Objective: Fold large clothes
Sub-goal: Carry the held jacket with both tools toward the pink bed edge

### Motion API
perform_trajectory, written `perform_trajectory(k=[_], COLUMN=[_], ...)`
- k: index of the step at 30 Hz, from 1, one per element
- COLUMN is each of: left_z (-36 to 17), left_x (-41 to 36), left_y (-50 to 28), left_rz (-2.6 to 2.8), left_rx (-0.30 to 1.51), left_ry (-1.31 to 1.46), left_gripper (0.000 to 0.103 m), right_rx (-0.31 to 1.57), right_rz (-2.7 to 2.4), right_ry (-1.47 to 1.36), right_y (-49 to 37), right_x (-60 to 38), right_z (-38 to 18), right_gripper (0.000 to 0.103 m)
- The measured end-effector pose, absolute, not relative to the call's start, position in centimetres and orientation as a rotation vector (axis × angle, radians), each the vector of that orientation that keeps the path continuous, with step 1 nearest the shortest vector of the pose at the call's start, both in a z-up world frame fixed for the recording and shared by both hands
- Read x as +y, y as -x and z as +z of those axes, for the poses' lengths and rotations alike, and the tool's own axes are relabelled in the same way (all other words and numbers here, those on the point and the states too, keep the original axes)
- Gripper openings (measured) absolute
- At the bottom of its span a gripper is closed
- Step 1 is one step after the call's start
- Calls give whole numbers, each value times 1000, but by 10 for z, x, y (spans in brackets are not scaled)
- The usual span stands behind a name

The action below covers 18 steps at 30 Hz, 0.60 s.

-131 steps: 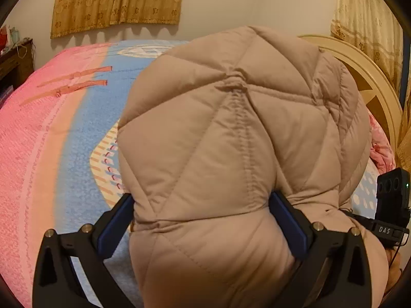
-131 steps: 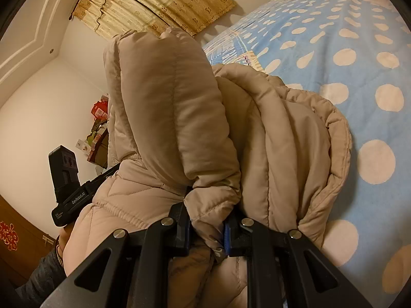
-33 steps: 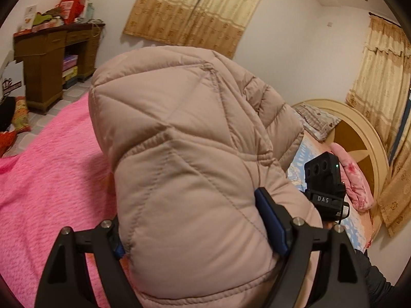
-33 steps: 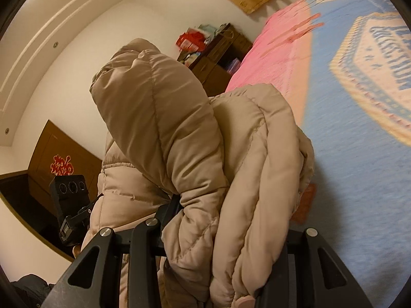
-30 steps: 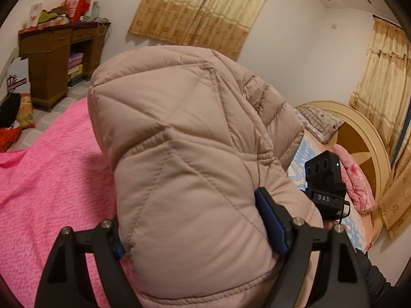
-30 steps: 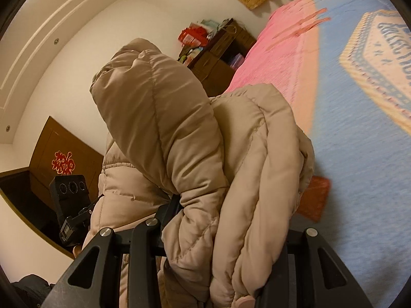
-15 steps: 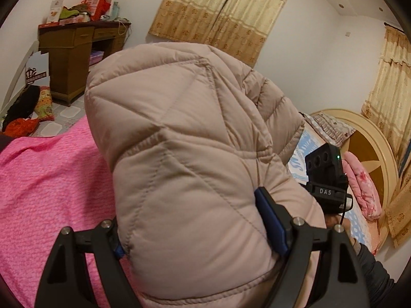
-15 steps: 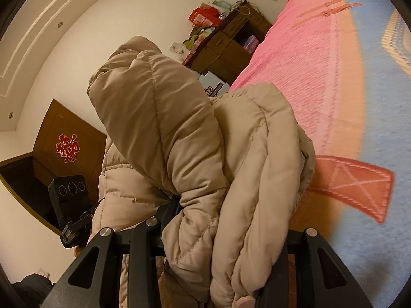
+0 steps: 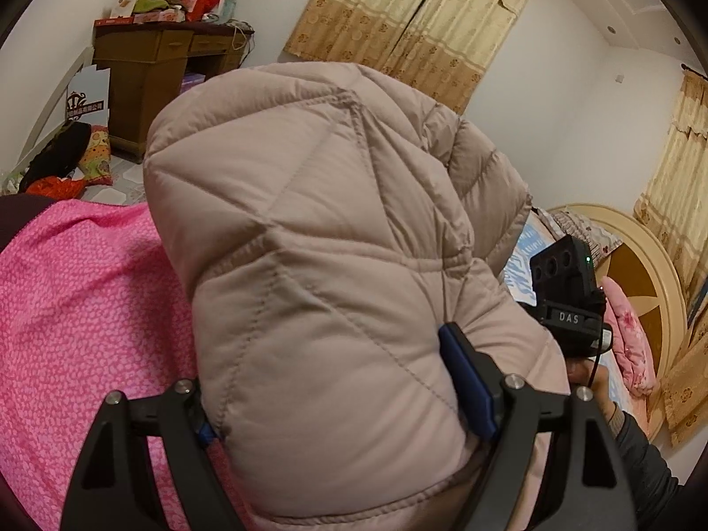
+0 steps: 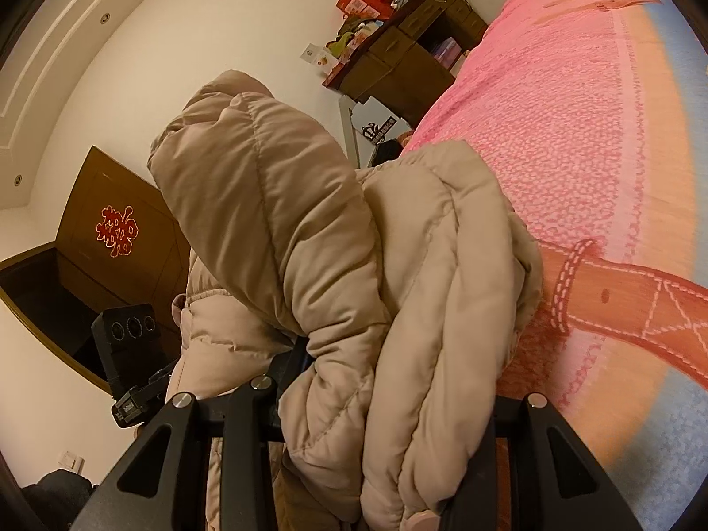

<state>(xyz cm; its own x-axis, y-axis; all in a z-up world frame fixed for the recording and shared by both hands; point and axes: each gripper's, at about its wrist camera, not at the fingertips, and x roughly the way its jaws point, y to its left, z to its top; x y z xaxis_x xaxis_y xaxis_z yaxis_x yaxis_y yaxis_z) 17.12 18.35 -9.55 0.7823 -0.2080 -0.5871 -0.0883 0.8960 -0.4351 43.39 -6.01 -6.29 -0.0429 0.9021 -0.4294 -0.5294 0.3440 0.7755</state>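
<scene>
The left tool (image 9: 345, 402) stands wide and clamps a thick quilted bulge of the beige puffer jacket (image 9: 318, 265), which fills the space between its blue pads (image 9: 467, 380) and rises ahead of it above the pink bedspread (image 9: 84, 309). The right tool (image 10: 380, 402) pinches a bunched fold of the same jacket, the rest draping over its right side; the brown desk (image 10: 398, 62) lies far ahead.
</scene>
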Motion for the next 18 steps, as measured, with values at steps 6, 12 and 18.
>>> perform_trajectory(k=[6,12,18], left_z=[-115,-118,-116], left_x=[193,190,188], left_y=[-169,-166,-170], left_rz=[-48,-6,57], left_rx=[711,723,717], left_ry=[485,455,359], left_gripper=[89,98,103], right_rx=[1121,1127,1129], right_rz=[1195,1191,1171], right_ry=[-461,-484,-439], right_y=[-446,-452,-447], right_x=[-58,-61,-64], right_z=[-83,-93,-89], right_gripper=[39,39,40])
